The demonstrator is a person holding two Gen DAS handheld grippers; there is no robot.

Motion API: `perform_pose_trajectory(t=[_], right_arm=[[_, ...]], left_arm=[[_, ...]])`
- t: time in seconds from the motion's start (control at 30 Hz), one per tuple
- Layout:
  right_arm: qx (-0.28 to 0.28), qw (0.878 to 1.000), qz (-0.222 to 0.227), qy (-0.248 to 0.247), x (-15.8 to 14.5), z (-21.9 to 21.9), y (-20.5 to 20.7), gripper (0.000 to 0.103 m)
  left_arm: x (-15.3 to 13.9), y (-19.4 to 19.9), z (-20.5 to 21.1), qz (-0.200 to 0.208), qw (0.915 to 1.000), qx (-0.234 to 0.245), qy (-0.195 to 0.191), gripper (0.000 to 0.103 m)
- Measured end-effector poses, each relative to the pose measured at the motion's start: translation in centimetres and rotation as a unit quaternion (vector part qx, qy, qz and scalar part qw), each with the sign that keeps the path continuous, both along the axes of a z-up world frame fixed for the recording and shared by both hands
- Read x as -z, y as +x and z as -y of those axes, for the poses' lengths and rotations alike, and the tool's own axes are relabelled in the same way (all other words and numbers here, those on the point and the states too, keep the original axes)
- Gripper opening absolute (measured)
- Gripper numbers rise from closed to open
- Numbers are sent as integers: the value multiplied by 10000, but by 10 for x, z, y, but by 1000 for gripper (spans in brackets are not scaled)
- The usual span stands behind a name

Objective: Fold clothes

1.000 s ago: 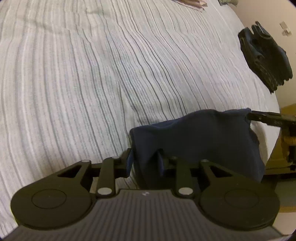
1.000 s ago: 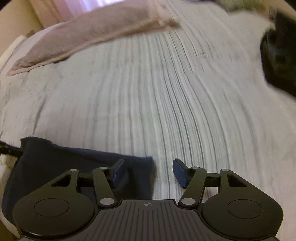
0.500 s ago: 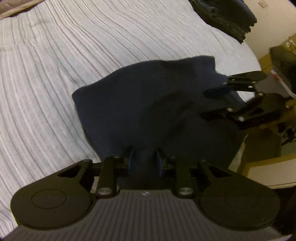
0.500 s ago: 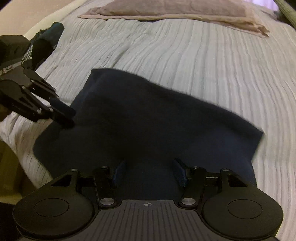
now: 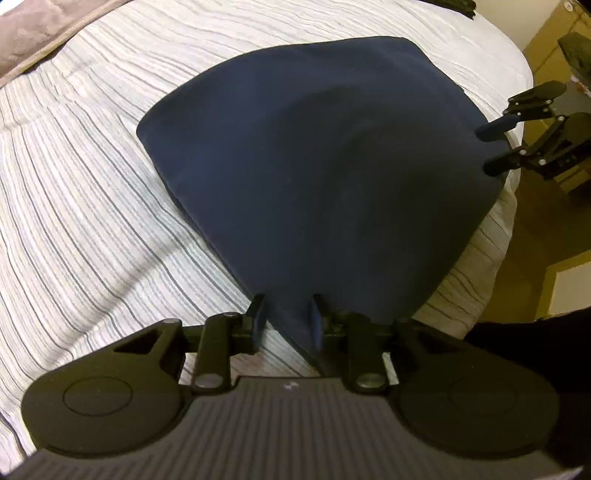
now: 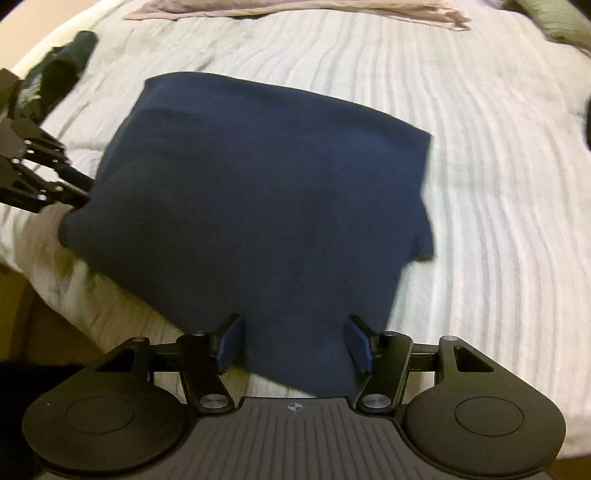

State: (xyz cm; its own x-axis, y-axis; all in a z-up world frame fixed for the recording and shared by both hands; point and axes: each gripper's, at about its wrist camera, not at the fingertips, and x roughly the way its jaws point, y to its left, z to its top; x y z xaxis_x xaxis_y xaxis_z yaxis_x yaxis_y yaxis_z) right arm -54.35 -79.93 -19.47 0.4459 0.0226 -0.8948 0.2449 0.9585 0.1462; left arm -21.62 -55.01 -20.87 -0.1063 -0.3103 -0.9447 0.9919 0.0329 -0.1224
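A folded navy garment (image 5: 314, 155) lies on the striped bed cover near the bed's edge; it also fills the middle of the right wrist view (image 6: 258, 192). My left gripper (image 5: 286, 319) has its jaws apart, with a corner of the garment lying between them. My right gripper (image 6: 295, 341) is open over the garment's near edge, the cloth lying between its fingers. In the left wrist view the right gripper (image 5: 491, 151) shows open at the garment's right edge. In the right wrist view the left gripper (image 6: 79, 188) shows at its left edge.
The striped bed cover (image 5: 81, 221) spreads to the left and far side. A mauve pillow (image 6: 295, 9) lies at the head of the bed. A dark clothes pile (image 6: 55, 77) sits at the far left. The bed edge and the floor (image 5: 535, 240) are at the right.
The garment has been laid down flat on the bed. My left gripper, shut on its corner before, now has its jaws apart. My right gripper stayed open and drew back to the garment's edge.
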Motion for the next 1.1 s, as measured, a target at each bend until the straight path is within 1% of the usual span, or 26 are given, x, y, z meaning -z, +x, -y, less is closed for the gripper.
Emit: perform_pose_trajectory(t=[0.1, 0.17, 0.2, 0.33, 0.37, 0.4, 0.43, 0.5, 0.53, 0.6, 0.67, 0.73, 0.77, 0.8, 0.83, 0.87, 0.93, 0.97, 1.0, 1.07, 1.1], right_arm=[[164, 9997, 67, -152, -10, -10, -7, 60], [273, 9992, 112, -253, -17, -17, -11, 60], [282, 9992, 136, -239, -15, -23, -9, 60], [213, 9995, 238, -43, 2, -48, 10, 60], [251, 9995, 208, 7, 9, -50, 12, 60], [333, 9993, 165, 60, 16, -50, 10, 60], [410, 9990, 130, 95, 20, -46, 6, 60], [505, 9987, 22, 94, 23, -40, -3, 60], [504, 9987, -68, 43, 23, -40, -8, 60], [520, 9978, -339, -215, 17, -43, -15, 60], [367, 9967, -417, -584, 2, -45, -24, 60], [-180, 9929, -403, -1102, -8, -63, -25, 60], [-478, 9887, -390, -1365, -13, -73, -24, 60], [-793, 9833, -387, -1590, -12, -83, -20, 60], [-1117, 9766, -388, -1794, -7, -92, -14, 60], [-1440, 9685, -389, -1994, -3, -101, -8, 60], [-2035, 9476, -392, -2430, 13, -116, 2, 60], [-2268, 9367, -387, -2638, 21, -123, 7, 60], [-2422, 9290, -375, -2774, 28, -124, 11, 60], [-2674, 9160, -349, -2972, 40, -123, 18, 60], [-2720, 9154, -315, -2952, 41, -120, 21, 57]], left_arm=[[-6, 1, -8, 70, 9998, 116, -125, 21], [-15, -1, -17, 211, 9993, 212, -239, 21], [-21, -4, -22, 339, 9984, 301, -343, 21], [-36, -29, -34, 513, 9936, 670, -754, 21], [-33, -35, -34, 495, 9926, 786, -780, 20], [-27, -41, -35, 568, 9910, 935, -774, 14], [-21, -46, -35, 638, 9893, 1065, -761, 13], [-8, -47, -39, 733, 9885, 1140, -672, 13], [-4, -46, -41, 716, 9890, 1115, -659, 13], [-4, -42, -45, 665, 9899, 1059, -670, 13], [-8, -39, -49, 637, 9906, 1006, -673, 13], [-16, -36, -57, 717, 9899, 1001, -709, 14], [-22, -38, -60, 789, 9888, 1017, -750, 14], [-28, -43, -64, 920, 9862, 1086, -845, 18], [-33, -55, -63, 1064, 9822, 1212, -960, 25], [-37, -61, -68, 1183, 9771, 1387, -1093, 29], [-39, -70, -73, 1411, 9656, 1766, -1287, 45], [-38, -79, -75, 1536, 9593, 1956, -1339, 48], [-35, -87, -76, 1666, 9534, 2115, -1365, 52], [-26, -101, -79, 1988, 9391, 2435, -1387, 57], [-20, -109, -80, 2199, 9304, 2575, -1405, 61]])
